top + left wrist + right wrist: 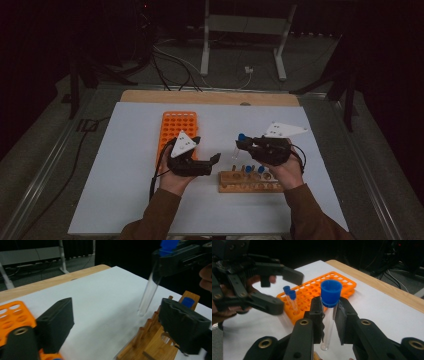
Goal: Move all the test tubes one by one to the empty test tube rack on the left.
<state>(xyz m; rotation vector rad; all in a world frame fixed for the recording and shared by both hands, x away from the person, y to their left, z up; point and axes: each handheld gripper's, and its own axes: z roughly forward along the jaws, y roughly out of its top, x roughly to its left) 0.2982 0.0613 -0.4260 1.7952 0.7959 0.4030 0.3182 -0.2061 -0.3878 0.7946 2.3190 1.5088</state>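
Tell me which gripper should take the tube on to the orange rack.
Left, probably: the left gripper is open beside the orange rack, jaws facing the capped tube clamped in the right gripper.

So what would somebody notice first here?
Probably the clear tube with the blue cap, pinched in the right gripper above the wooden rack. Next, the bright orange rack on the white table, beside the open left gripper.

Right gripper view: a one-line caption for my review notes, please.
Right tongs grip a blue-capped test tube above the white table; open left tongs wait beside the orange rack.
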